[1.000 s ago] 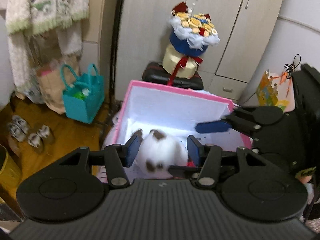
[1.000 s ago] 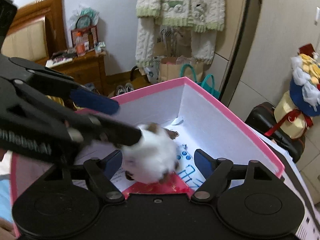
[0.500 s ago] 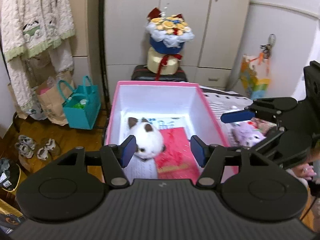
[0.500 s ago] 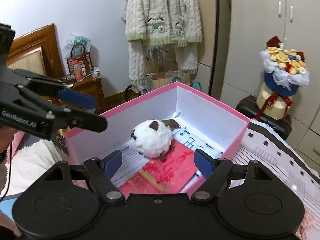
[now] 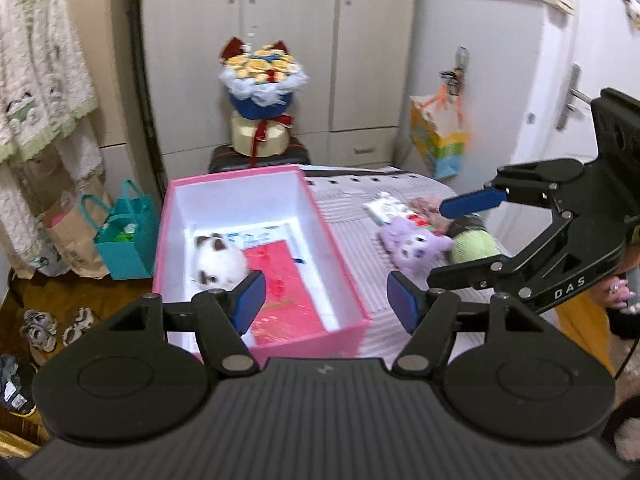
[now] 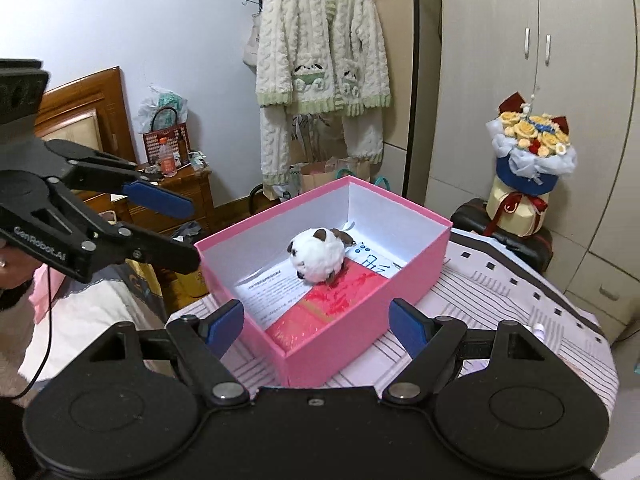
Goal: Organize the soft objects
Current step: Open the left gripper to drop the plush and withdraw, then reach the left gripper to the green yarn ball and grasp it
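A white plush with brown ears [image 5: 218,262] [image 6: 318,256] lies inside the open pink box [image 5: 344,280] [image 6: 332,354] on the striped bed. A purple plush [image 5: 412,242] and a green soft object [image 5: 474,246] lie on the bed right of the box. My left gripper [image 5: 326,306] is open and empty, above the box's near end; it also shows in the right wrist view [image 6: 184,236]. My right gripper [image 6: 318,324] is open and empty near the box's corner; in the left wrist view [image 5: 448,240] it hovers over the purple plush.
A red packet [image 5: 286,288] and papers lie in the box. A flower bouquet [image 5: 262,92] stands on a black case by the wardrobe. A teal bag [image 5: 126,236] and shoes [image 5: 40,328] are on the floor at left. A wooden nightstand [image 6: 180,192] stands behind.
Both grippers have pulled back and up from the box. The white plush, earlier between the left fingers, now lies free in the box. The purple plush has come into view.
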Tool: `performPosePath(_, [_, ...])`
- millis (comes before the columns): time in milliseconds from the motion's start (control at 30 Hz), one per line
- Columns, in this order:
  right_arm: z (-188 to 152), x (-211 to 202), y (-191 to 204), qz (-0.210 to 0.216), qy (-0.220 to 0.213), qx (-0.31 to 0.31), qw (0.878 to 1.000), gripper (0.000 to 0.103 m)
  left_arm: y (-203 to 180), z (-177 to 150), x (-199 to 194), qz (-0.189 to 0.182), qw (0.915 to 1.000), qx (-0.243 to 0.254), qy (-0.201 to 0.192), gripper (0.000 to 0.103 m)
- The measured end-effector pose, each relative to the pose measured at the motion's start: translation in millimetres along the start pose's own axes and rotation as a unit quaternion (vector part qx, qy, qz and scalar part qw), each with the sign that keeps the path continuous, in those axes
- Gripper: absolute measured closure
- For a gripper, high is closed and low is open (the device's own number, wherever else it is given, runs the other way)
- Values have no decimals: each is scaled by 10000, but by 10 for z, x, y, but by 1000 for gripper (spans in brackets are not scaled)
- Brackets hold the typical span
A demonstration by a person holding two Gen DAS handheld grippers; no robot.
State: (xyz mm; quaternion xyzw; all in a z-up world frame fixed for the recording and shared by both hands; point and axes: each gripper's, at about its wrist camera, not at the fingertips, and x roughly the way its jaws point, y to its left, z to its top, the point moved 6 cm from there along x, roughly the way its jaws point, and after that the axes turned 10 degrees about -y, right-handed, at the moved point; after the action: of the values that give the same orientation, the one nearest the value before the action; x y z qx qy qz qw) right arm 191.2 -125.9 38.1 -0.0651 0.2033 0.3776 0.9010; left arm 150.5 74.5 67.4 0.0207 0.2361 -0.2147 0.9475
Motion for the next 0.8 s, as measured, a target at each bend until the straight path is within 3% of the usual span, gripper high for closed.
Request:
performPosePath(400, [-490, -758, -184, -494, -203, 55, 9986, 19, -843, -136, 108, -770, 9953, 494, 322, 35])
performPosePath(800, [-1071, -935, -797, -1449, -124, 338, 9888, 16, -1421, -156, 695, -1535, 9850, 546, 575, 34])
